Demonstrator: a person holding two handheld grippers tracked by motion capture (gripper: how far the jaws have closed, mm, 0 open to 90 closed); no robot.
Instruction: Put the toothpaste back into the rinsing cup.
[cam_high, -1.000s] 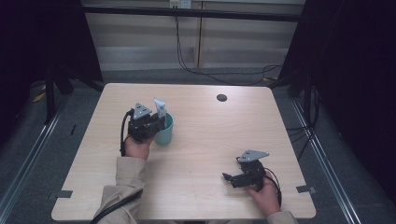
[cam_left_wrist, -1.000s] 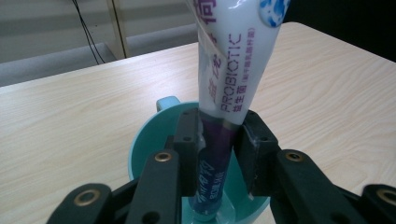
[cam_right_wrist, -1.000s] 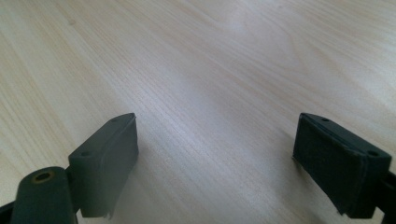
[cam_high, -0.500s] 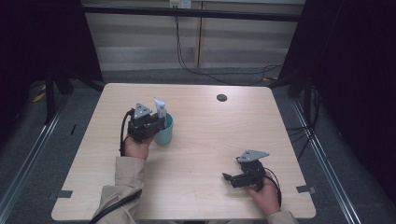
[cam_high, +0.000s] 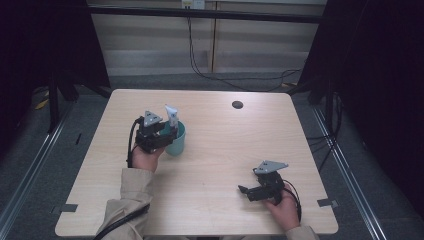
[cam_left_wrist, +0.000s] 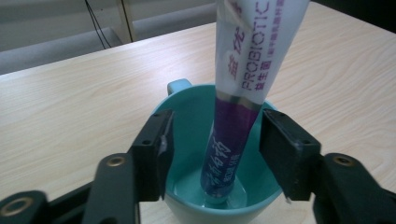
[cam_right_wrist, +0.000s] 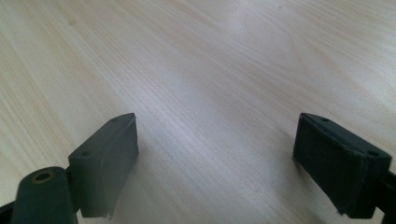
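The left tongs (cam_left_wrist: 215, 144) have just been opening and now stand about half spread at the rim of a teal cup (cam_left_wrist: 187, 107). A white and purple tube (cam_left_wrist: 233, 140) stands between the jaws, clear of both pads, its cap end down on the cup's bottom and its flat end leaning up past the rim. In the high view the left tongs (cam_high: 167, 131) sit just on the person's side of the cup (cam_high: 177, 142), with the tube (cam_high: 172, 116) rising beyond them. The right tongs (cam_right_wrist: 215, 158) gape wide and empty over bare desk (cam_right_wrist: 210, 60), well apart from the cup, as the high view shows (cam_high: 242, 190).
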